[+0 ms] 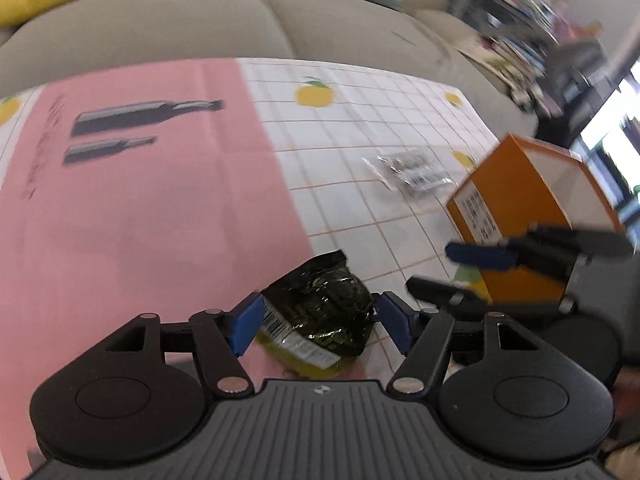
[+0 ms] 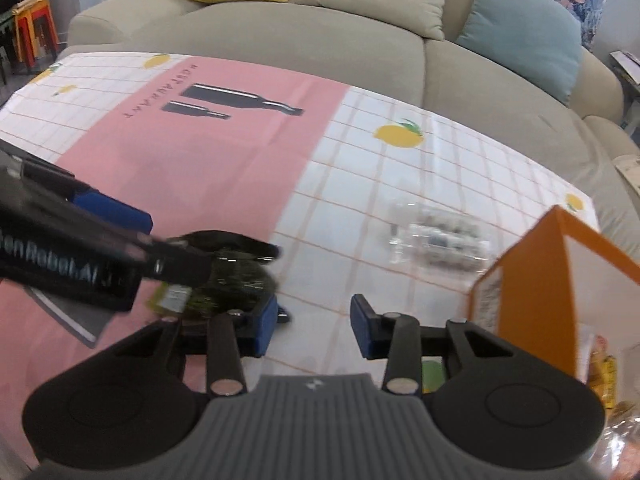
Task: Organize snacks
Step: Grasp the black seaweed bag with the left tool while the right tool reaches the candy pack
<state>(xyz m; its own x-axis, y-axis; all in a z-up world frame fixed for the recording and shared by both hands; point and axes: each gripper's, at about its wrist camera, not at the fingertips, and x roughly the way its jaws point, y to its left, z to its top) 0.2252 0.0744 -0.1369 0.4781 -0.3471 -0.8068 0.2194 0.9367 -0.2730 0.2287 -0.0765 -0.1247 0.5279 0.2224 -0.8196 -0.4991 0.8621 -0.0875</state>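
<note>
Sitting crumpled, the dark green snack packet shows a white barcode label.

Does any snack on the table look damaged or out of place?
The dark green packet between the left gripper's fingers looks crumpled. The clear packet lies alone on the cloth, outside the orange box.

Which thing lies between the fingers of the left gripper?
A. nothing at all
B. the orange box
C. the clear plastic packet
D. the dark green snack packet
D: in the left wrist view the crumpled dark green snack packet sits between the blue pads of the left gripper, while the orange box and the clear plastic packet lie farther off on the tablecloth.
</note>
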